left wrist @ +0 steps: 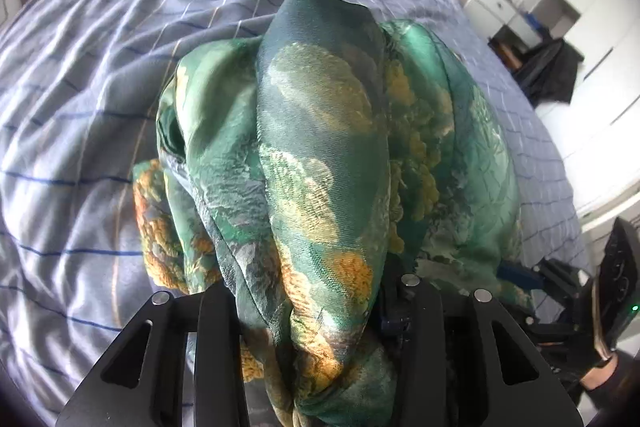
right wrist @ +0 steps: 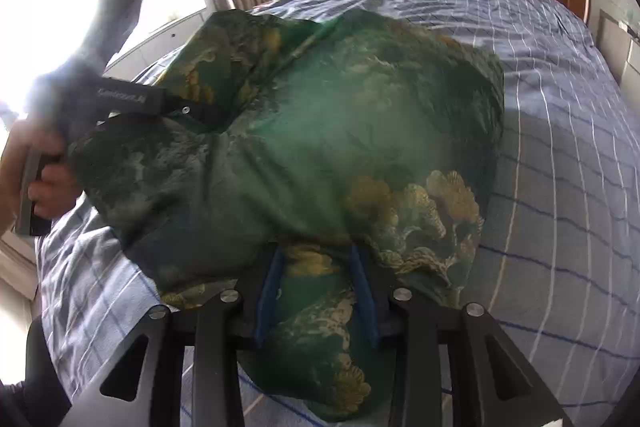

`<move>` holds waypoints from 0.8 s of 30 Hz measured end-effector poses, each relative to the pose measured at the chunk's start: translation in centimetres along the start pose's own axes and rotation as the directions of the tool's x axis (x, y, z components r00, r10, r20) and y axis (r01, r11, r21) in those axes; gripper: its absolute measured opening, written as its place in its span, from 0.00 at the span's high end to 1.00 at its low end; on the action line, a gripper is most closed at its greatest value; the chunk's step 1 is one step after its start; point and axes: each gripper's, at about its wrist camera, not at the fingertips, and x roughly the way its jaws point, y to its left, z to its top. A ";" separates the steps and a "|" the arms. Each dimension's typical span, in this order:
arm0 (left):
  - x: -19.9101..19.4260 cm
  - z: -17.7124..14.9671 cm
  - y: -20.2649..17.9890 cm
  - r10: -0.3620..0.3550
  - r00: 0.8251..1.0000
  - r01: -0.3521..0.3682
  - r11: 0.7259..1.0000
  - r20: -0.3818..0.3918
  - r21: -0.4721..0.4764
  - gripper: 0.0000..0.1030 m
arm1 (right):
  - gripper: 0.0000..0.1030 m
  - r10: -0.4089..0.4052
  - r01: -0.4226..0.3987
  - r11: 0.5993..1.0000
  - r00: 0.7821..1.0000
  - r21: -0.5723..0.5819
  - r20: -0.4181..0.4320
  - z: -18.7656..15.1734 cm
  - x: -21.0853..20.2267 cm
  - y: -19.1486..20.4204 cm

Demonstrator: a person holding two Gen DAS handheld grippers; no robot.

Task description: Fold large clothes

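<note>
Bed (right wrist: 560, 147) with blue checked cover carries a bunched green patterned garment (right wrist: 340, 131), gripped at two points and hanging in thick folds.

Garment needs spreading before any fold: I would draw the two grips apart until the cloth between them goes taut, then lay it flat on the cover, keeping the slippery fabric from sliding out. Left tool (left wrist: 320, 339) is part closed, a thick rope of the cloth running between its black fingers; right tool (right wrist: 316, 291) is likewise part closed, its blue pads (right wrist: 362, 291) pressing a wad of the same cloth. A hand (right wrist: 48, 183) holds the left tool's handle.
</note>
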 end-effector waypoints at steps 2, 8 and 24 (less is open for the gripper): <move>-0.1 0.0 0.5 -0.022 1.000 0.022 1.000 0.006 -0.021 0.62 | 0.67 -0.008 0.008 1.000 1.000 0.015 -0.002 0.1 0.3 0.0; -3.0 0.1 0.8 -0.078 0.997 0.078 0.997 -0.003 -0.004 0.51 | 0.65 0.014 -0.014 1.000 0.999 -0.010 -0.052 2.6 -1.9 0.6; -2.8 -0.9 3.6 -0.001 0.999 0.001 1.000 -0.036 -0.002 0.49 | 0.64 -0.005 0.022 0.993 0.988 0.112 -0.153 15.9 8.5 0.1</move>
